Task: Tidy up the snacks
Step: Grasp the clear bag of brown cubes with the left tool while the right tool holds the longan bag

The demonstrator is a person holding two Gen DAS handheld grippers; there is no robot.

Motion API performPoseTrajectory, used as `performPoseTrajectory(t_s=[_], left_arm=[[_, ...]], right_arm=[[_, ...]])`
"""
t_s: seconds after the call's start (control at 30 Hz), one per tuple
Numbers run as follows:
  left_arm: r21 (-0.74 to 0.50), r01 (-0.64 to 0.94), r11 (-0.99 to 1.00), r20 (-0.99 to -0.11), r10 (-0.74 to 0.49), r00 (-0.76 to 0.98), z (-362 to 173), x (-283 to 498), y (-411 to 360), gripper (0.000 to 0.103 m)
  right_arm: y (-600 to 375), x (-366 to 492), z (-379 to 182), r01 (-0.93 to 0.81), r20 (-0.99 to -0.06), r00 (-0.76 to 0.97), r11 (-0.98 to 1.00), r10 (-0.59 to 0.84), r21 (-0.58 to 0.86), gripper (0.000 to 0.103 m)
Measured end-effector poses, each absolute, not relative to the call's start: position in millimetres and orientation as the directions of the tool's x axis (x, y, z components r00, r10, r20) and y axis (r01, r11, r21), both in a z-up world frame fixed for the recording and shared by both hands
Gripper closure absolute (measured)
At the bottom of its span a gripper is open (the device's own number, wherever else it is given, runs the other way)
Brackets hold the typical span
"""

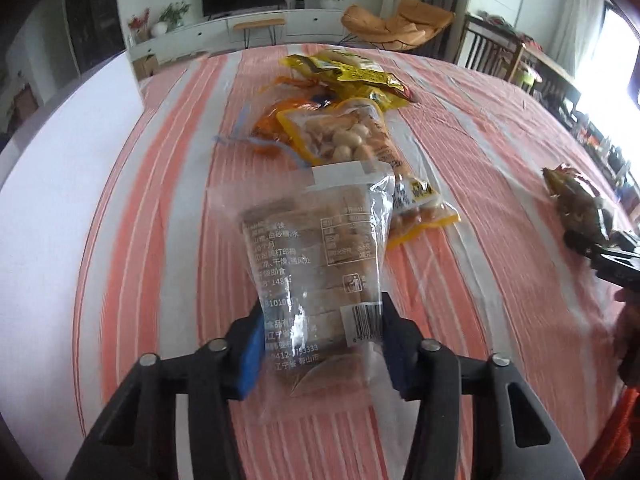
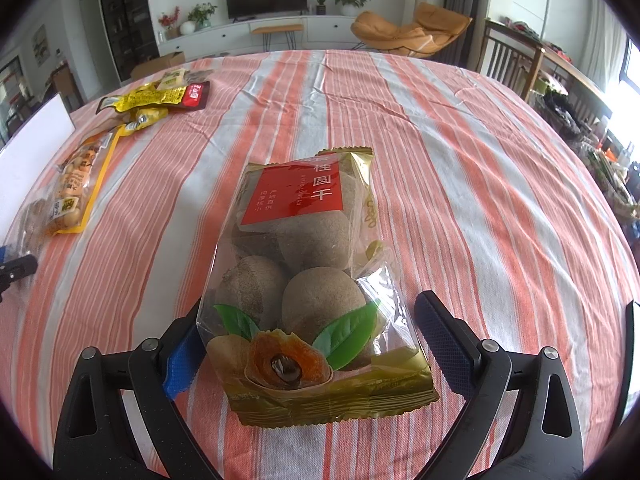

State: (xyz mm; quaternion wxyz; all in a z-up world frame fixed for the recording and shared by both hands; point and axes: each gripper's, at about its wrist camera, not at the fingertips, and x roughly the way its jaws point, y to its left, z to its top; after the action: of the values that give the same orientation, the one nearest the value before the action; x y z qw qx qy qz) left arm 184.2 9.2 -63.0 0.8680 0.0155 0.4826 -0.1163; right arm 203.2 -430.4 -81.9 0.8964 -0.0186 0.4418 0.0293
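Nearest the left wrist camera, the left gripper (image 1: pixel 322 344) pinches a clear packet of brown slices (image 1: pixel 316 264) between its blue pads, the packet lifted off the striped tablecloth (image 1: pixel 160 200). Just beyond it lies a yellow-edged bag of round nuts (image 1: pixel 352 140), and farther still a heap of yellow snack packets (image 1: pixel 352 76), which looks like the gathering pile. In the right wrist view, the right gripper (image 2: pixel 308 332) stands spread around the near end of a gold bag of dried longan (image 2: pixel 308 248); its right pad is clear of the bag, and the left pad sits hidden behind it, so I judge it not yet gripped. The sorting seems partway: several packets are grouped at the far left, while these two remain to be placed.
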Motion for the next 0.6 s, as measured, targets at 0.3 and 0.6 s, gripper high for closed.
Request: performPoseTrajectory(t_s=[0.3,0.6], left_arm=[[-0.288,0.158,0.945,-0.788,-0.327,0.522,-44,118,55,0.055],[-0.349,0.183,0.919,-0.701,-0.386,0.599,1,90,73,0.055]], right_arm=[[-432,205,-83,-0.073,-0.793,0.607,0.997,0.046,0.003,0.005],[-442,234,-47,-0.083,-0.896,0.409,0.985,0.170,0.149,0.006]])
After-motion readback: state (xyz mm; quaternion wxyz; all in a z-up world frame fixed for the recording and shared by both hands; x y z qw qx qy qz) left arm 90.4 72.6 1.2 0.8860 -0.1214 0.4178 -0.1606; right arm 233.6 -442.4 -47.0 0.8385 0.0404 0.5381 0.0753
